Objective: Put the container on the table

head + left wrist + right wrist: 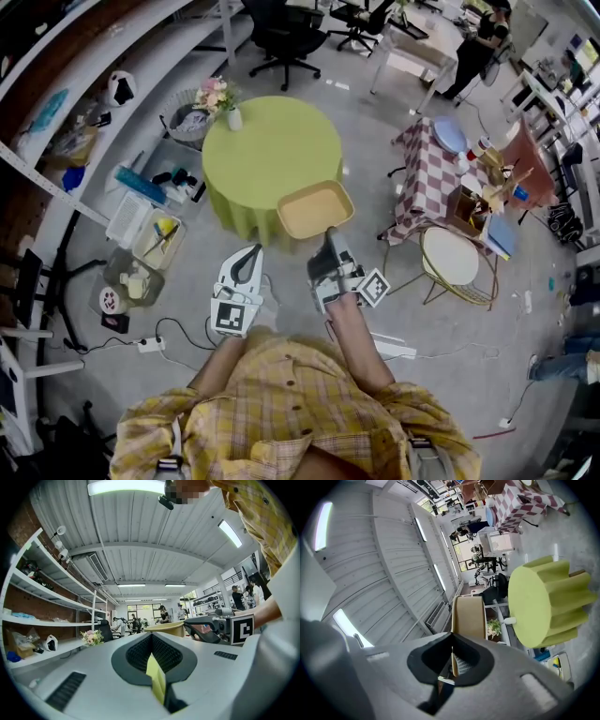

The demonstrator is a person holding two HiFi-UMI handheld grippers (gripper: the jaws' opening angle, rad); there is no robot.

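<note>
Gripping the one tan container (315, 208) by its rim, the right claw (330, 236) holds it at the near edge of the single green table (272, 150). And the left claw (250, 257), second of two, is pinched together, empty, alongside.

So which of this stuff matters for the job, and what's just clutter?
Job: container; green table; right gripper, fingers on the container's rim.
Lying about: flower vase; checkered table; round chair; floor bins.

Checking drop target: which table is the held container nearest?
The round table with the plain green cloth, right ahead of the container; the checkered-cloth table stands farther off to the right.
</note>
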